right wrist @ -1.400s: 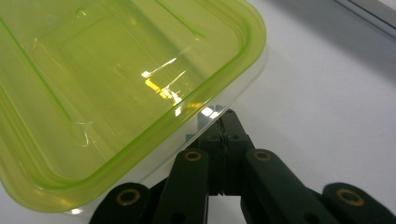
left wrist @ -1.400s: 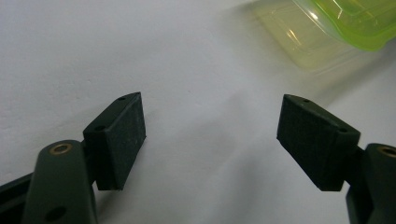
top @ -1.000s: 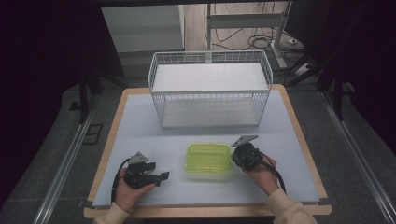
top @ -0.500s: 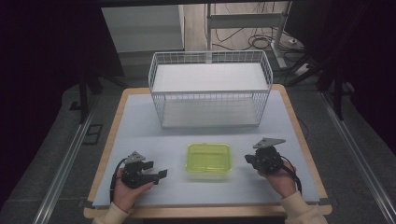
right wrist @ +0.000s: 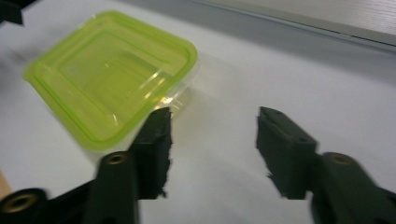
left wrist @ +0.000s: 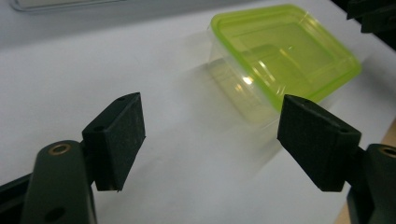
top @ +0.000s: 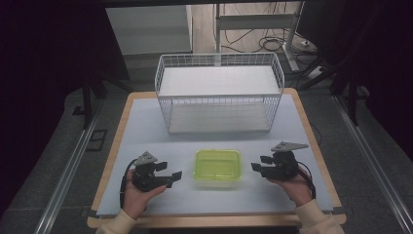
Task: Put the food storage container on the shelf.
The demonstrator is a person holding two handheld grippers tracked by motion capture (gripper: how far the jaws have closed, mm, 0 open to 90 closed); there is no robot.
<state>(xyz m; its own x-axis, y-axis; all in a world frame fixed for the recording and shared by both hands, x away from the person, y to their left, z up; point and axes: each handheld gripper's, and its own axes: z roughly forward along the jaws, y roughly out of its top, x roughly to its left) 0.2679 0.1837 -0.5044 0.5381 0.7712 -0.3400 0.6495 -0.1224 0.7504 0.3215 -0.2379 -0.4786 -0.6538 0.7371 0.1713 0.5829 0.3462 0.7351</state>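
- Lidded container [top: 217, 166], green lid, clear base: sits on worktop [top: 146, 122] between both hand-held grippers, in front of wire basket [top: 219, 92].
- Left hand-held gripper [top: 171, 177] and right hand-held gripper [top: 258, 163]: jaws spread, empty, just beside it.
- Risk: uneven squeeze likely skids the light box or pops the lid.

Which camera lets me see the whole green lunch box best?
The high view: it shows the whole green-lidded box from above, lying flat on the table between the left gripper and right gripper. The left gripper view shows its clear side wall close up, the right gripper view mostly its lid, slightly blurred.
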